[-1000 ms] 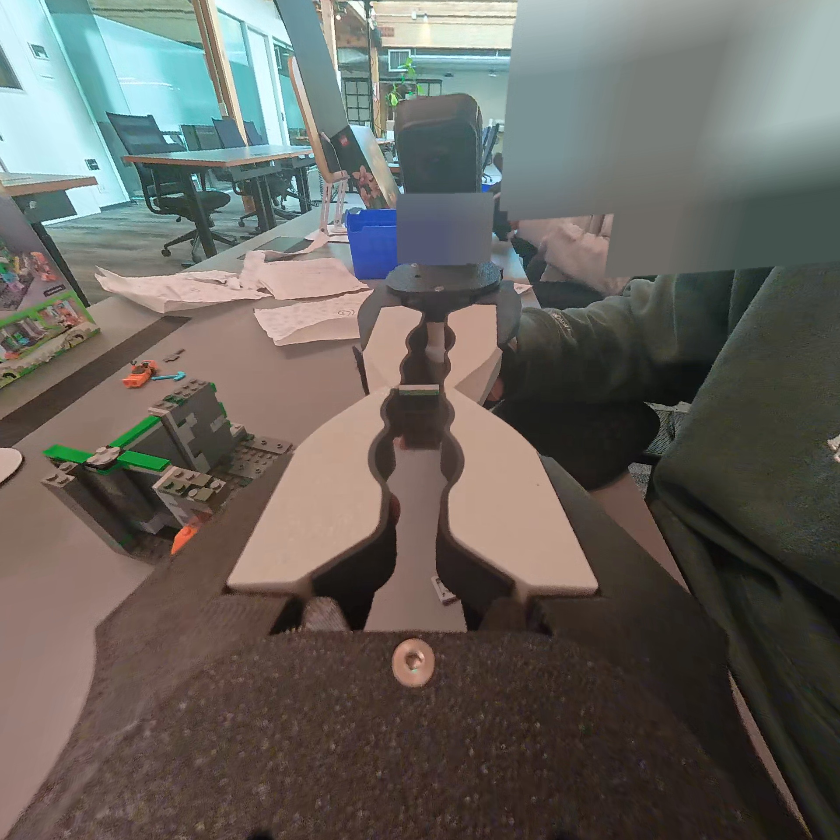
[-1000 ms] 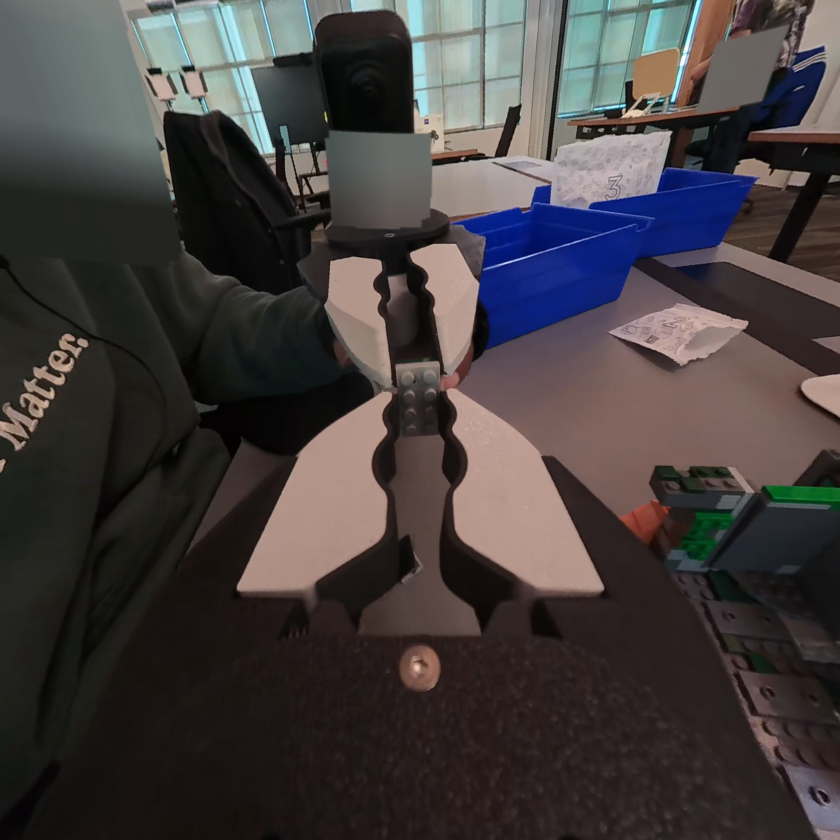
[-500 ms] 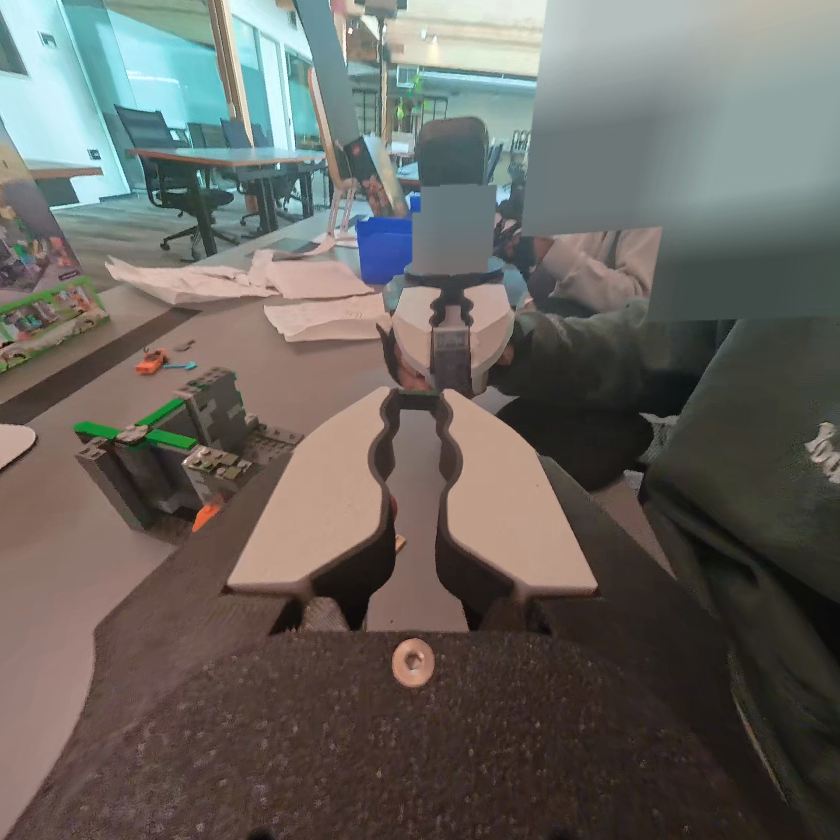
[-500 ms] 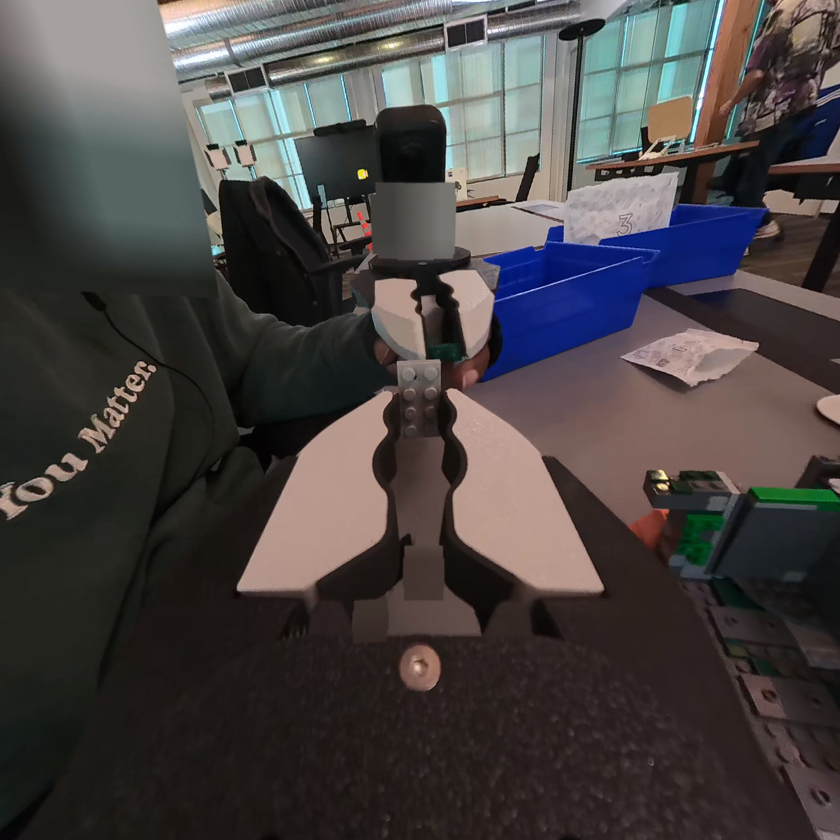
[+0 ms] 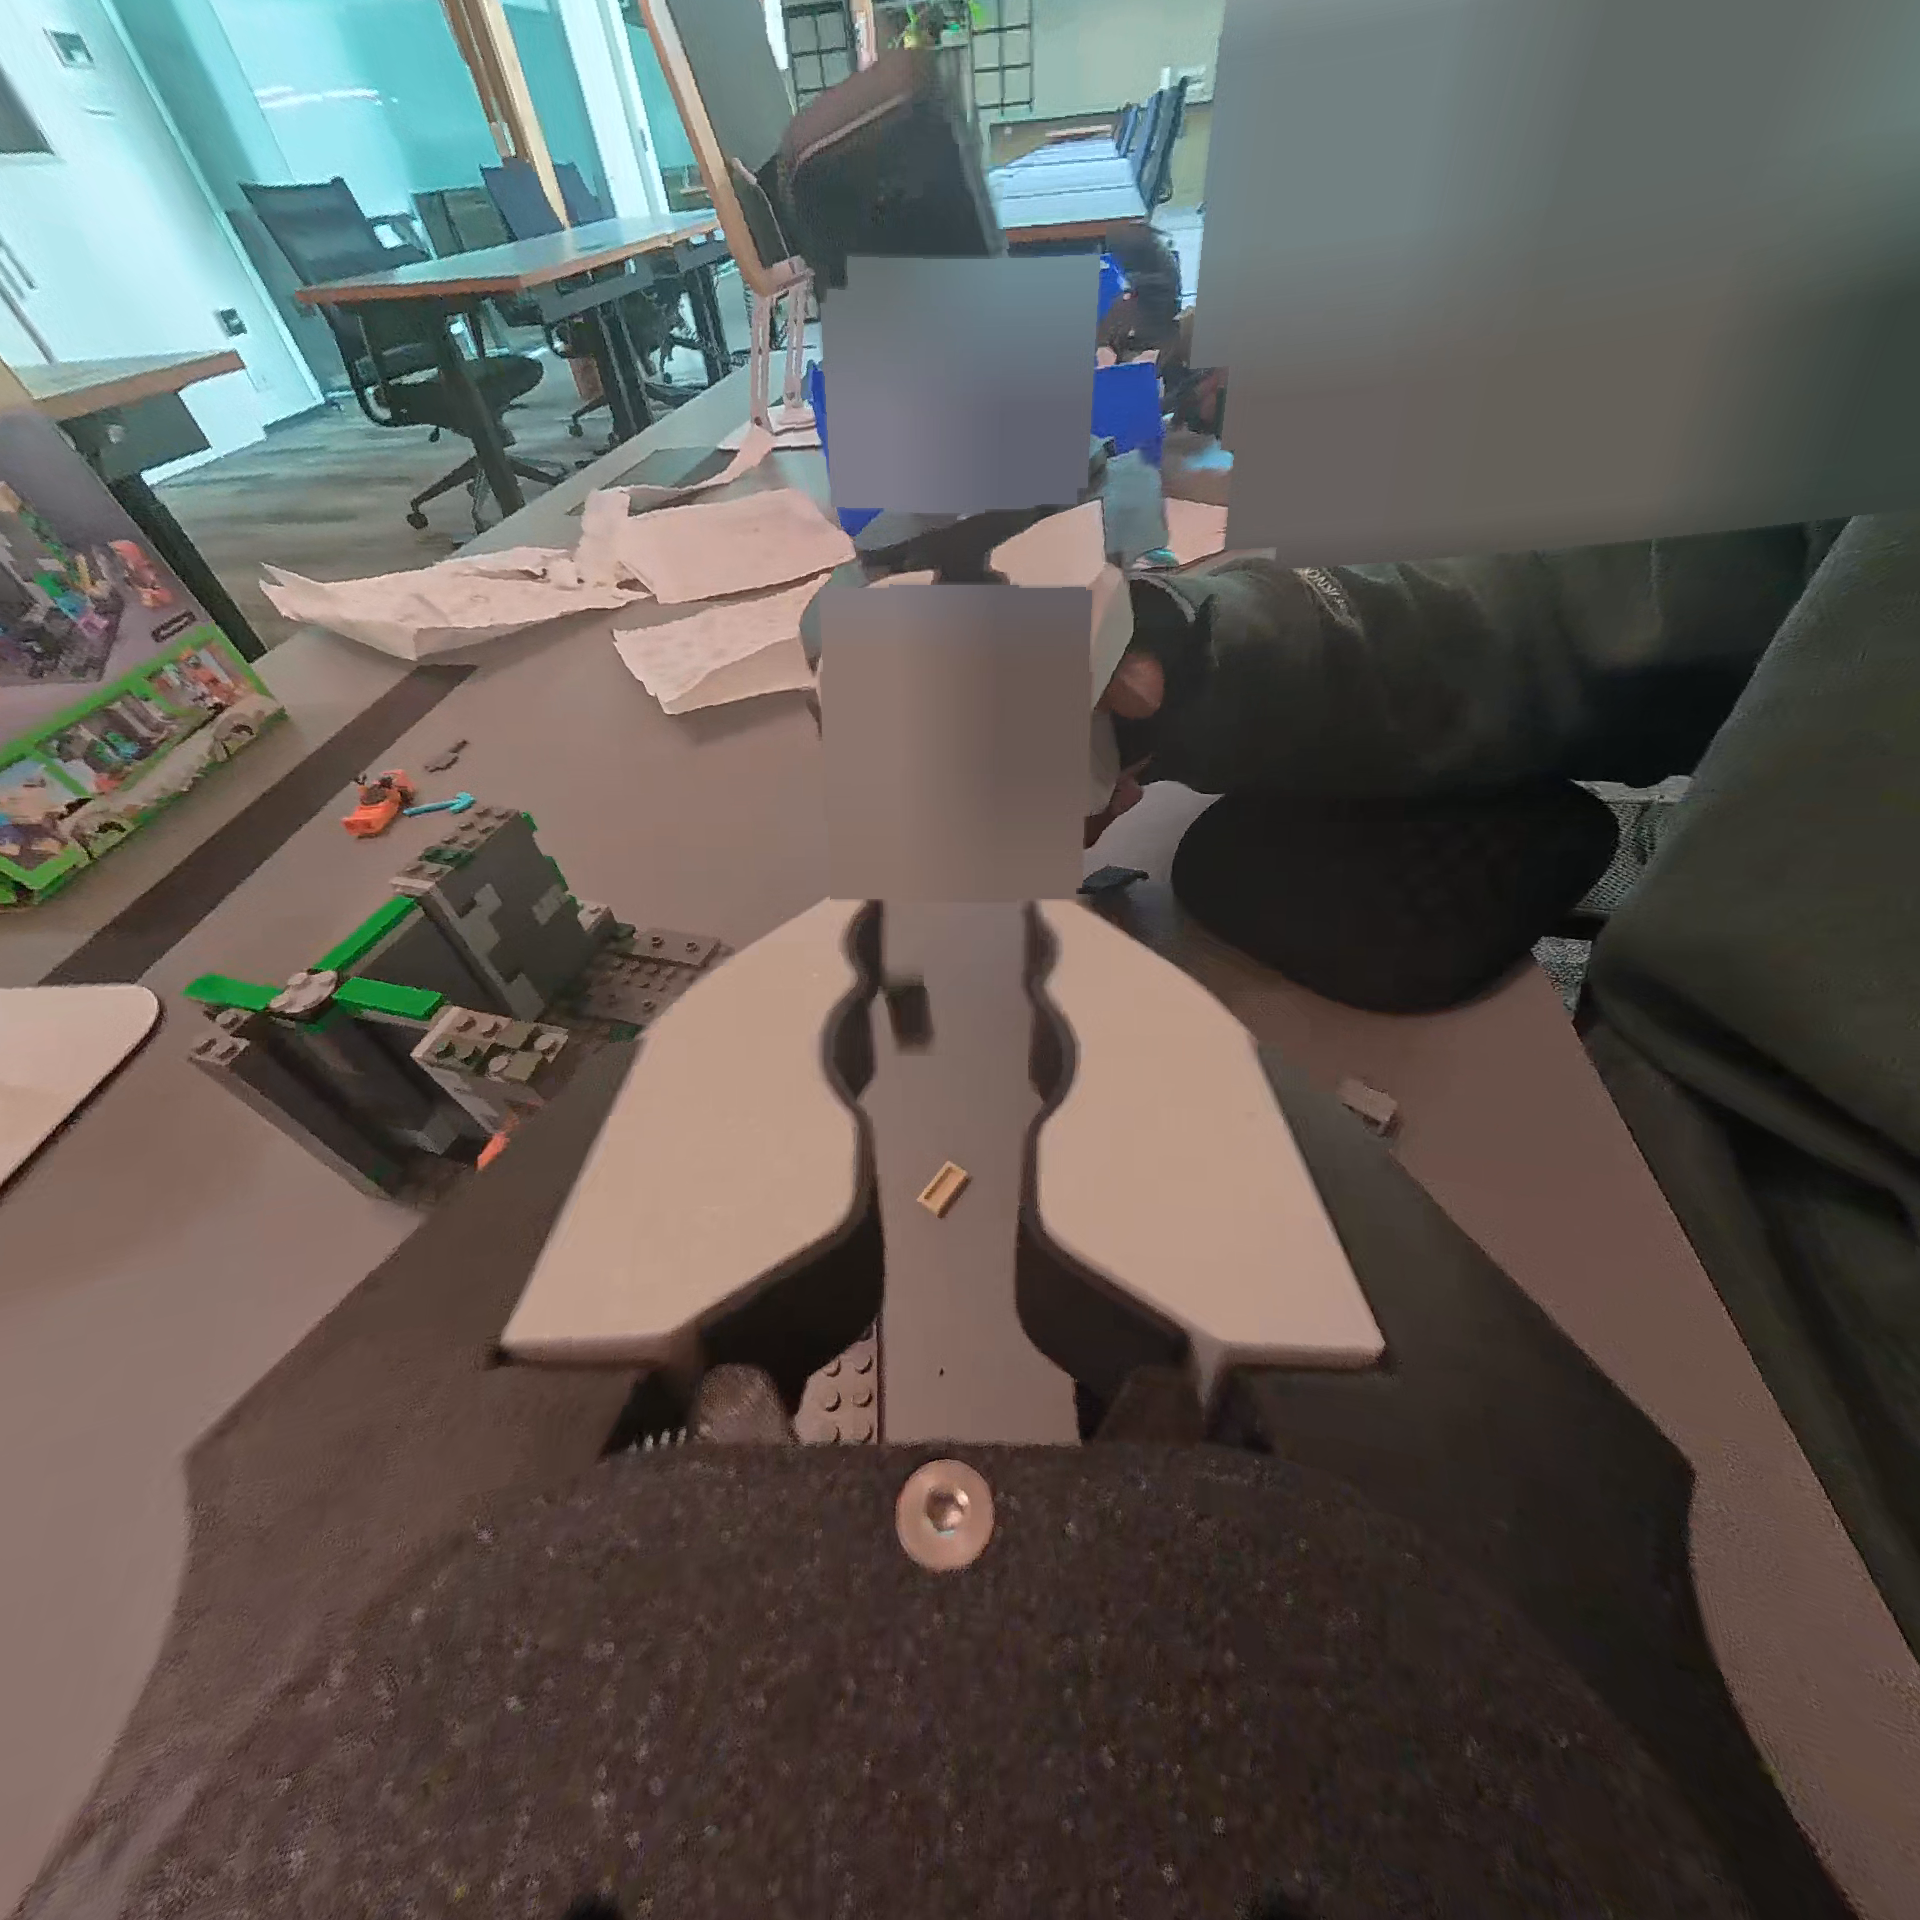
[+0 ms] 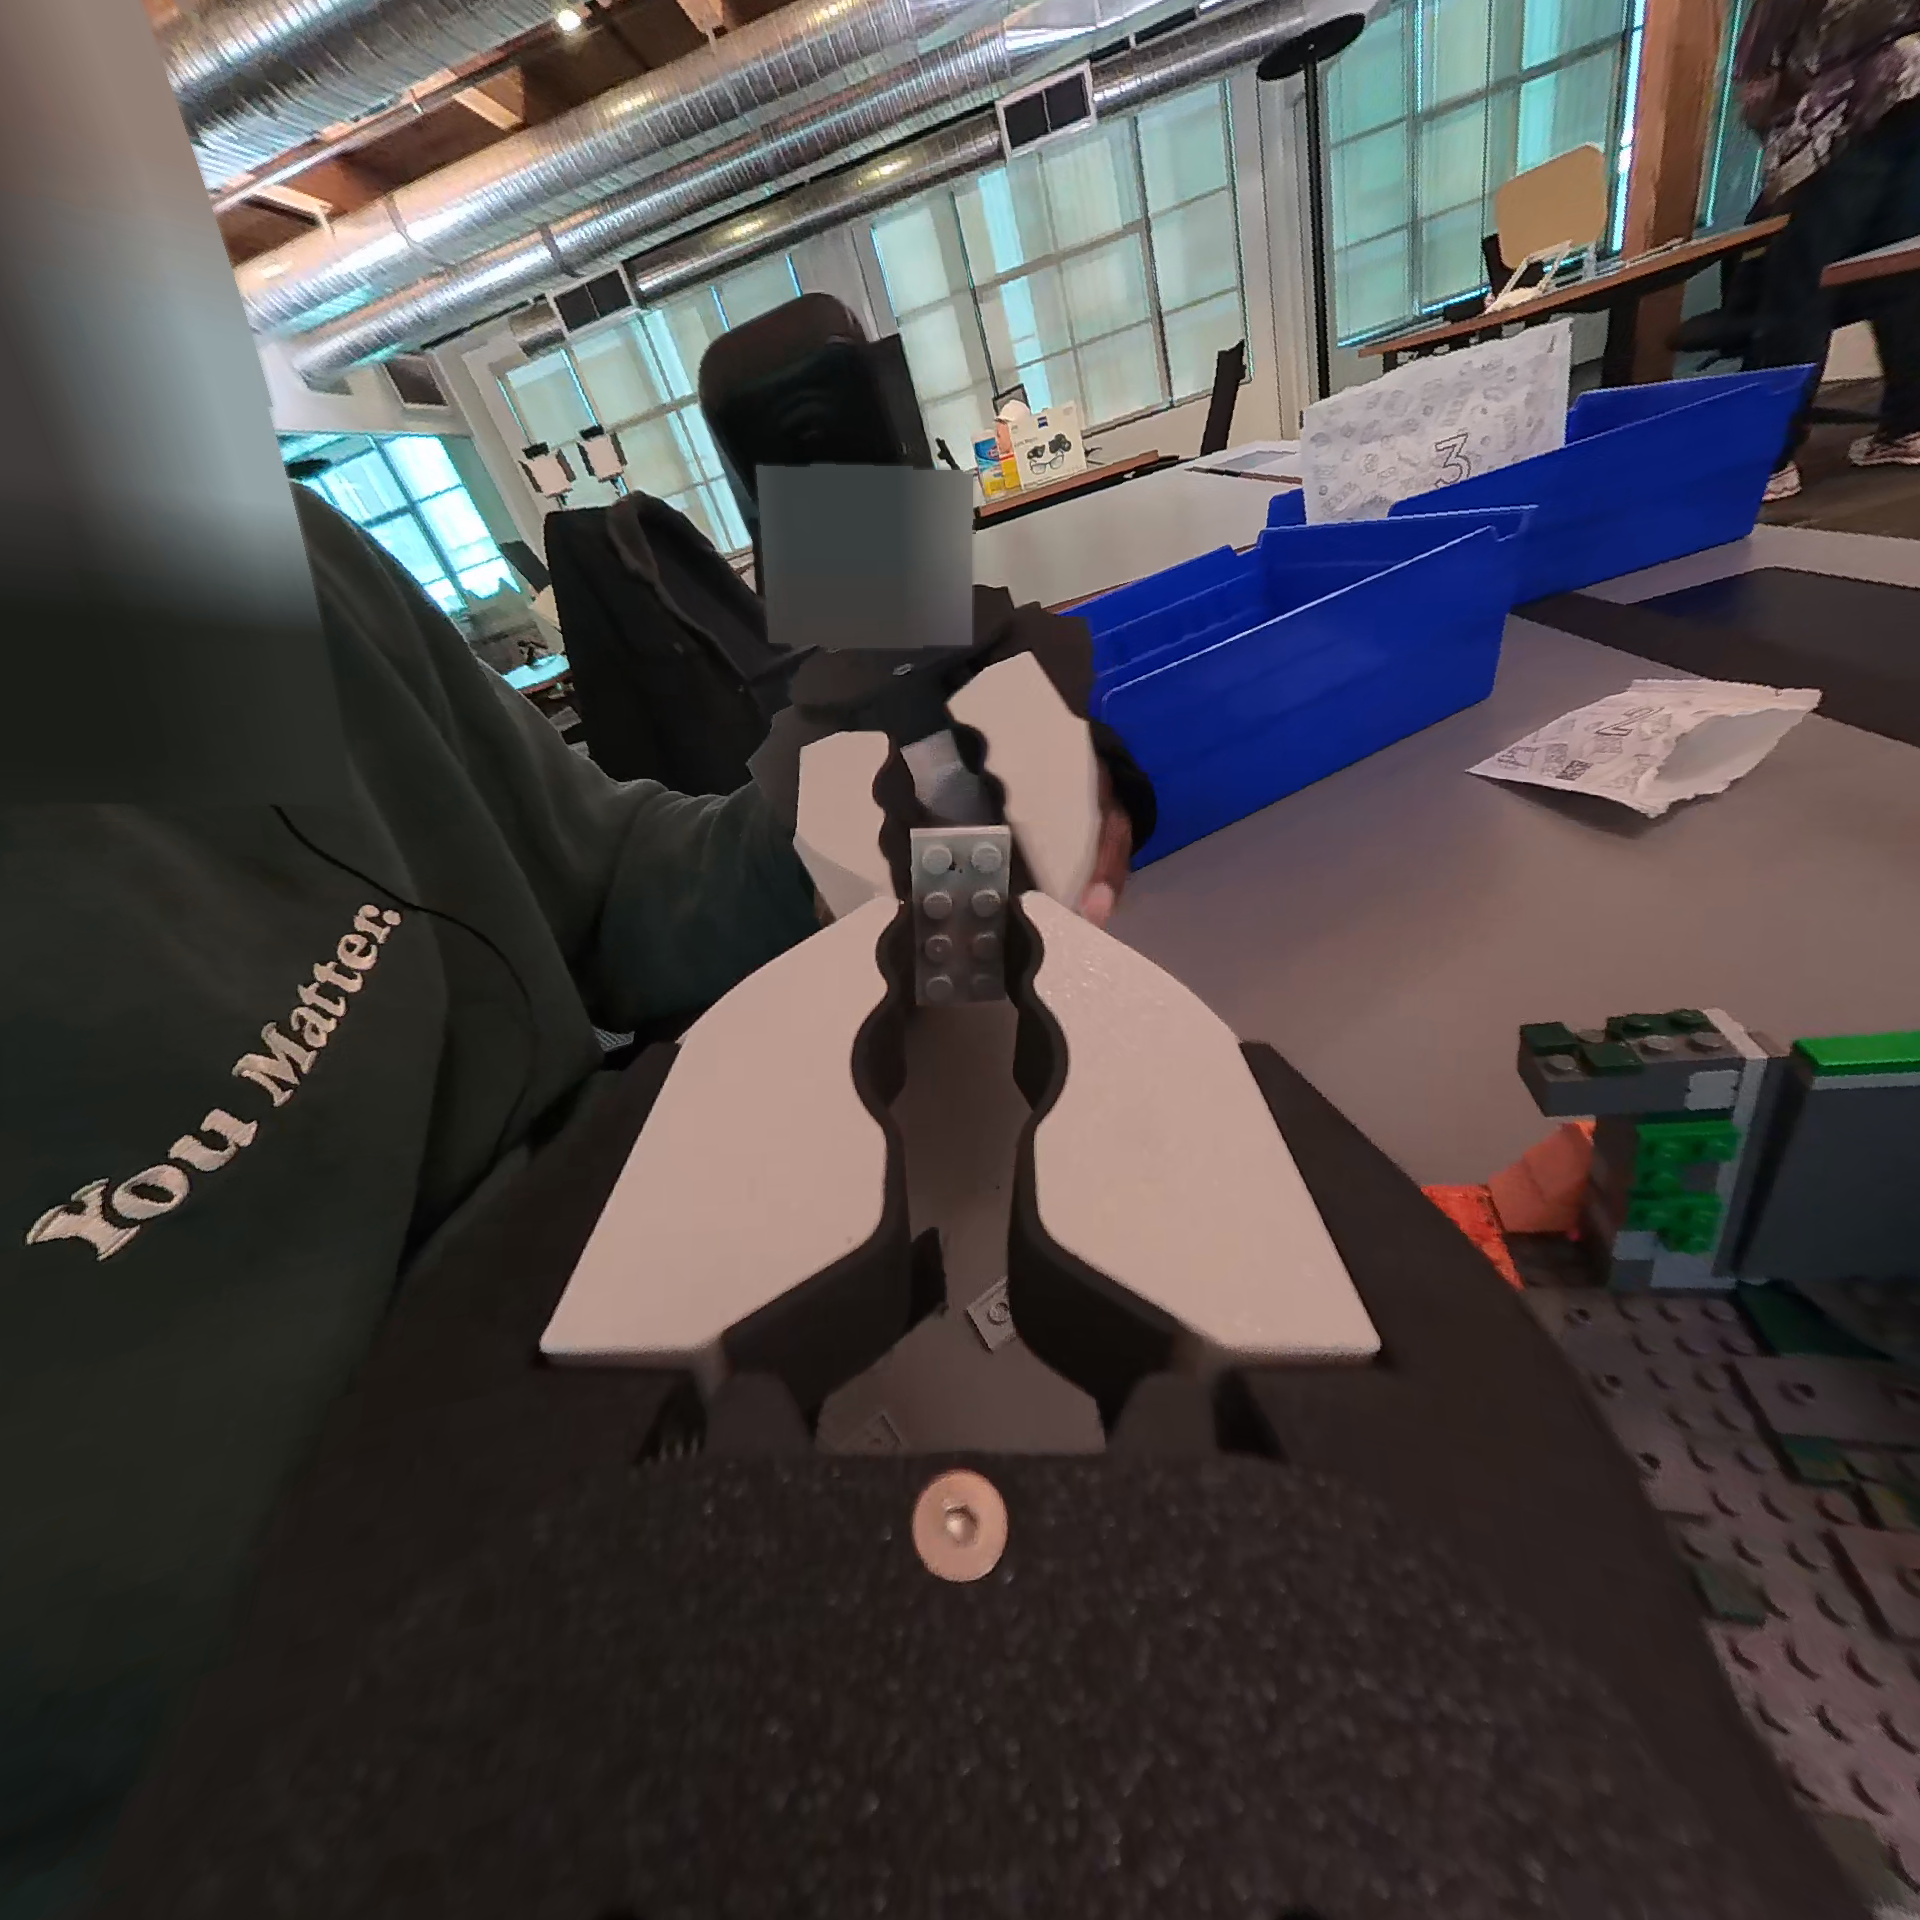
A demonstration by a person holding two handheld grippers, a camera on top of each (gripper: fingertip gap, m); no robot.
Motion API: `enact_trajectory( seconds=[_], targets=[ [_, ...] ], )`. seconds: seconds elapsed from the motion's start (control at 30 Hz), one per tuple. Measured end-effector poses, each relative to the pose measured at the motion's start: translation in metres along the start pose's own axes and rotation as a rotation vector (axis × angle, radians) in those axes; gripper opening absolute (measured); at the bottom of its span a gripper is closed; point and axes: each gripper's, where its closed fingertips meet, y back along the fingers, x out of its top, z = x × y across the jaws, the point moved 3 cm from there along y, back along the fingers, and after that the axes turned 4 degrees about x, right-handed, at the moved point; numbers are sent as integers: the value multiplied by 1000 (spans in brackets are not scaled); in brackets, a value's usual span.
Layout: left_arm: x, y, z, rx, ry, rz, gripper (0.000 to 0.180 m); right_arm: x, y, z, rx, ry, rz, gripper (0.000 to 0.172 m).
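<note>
Gripping: my right tool [image 6: 961, 914] is pinching a flat grey studded plate [image 6: 961, 914] by its long edges, both pads pressing on it, studs facing my camera, far end sticking out past the fingertips.
Left tool: my left tool [image 5: 951, 914] is standing partly open with a clear gap between its fingers [image 5: 769, 1122]; a blur patch is covering the tips themselves. A small dark piece [image 5: 910, 1010] is showing in the gap near the left finger, and I cannot tell whether it is touching the finger or lying on the tabletop.
Facing: the two tools are pointing at each other, tips close, above the grey tabletop [image 5: 644, 831].
Below left tool: a small tan piece [image 5: 943, 1187] is lying on the tabletop between the fingers, and a small grey piece [image 5: 1369, 1101] is sitting just right of them.
Nearby build: a grey and green brick model [image 5: 416, 1018] is standing to the left of my left tool, on a studded base.
Farther off: an orange piece [image 5: 374, 814] with a thin blue piece [image 5: 442, 805] beside it, crumpled white papers [image 5: 582, 582], blue bins [image 6: 1309, 665], a printed box [image 5: 94, 707] at the left edge.
Person: a dark green sleeve [image 6: 582, 831] is reaching to the left tool.
</note>
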Motion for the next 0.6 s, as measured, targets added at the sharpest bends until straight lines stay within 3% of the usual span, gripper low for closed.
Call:
enact_trajectory(
  seconds=[0.07, 0.17, 0.27, 0.6],
  targets=[
    [2, 3, 3, -22, -21, 22, 10, 0, 0, 1, 1, -13, 5, 16],
    [6, 3, 1, -9, 1, 31, 27, -1, -1, 2, 1, -22, 5, 16],
    [7, 3, 1, 18, -30, 39, 30, 0, -2, 1, 13, -40, 23, 16],
    [18, -3, 8, 274, -527, 87, 34, -1, -15, -2, 195, -423, 143, 16]
  ],
)
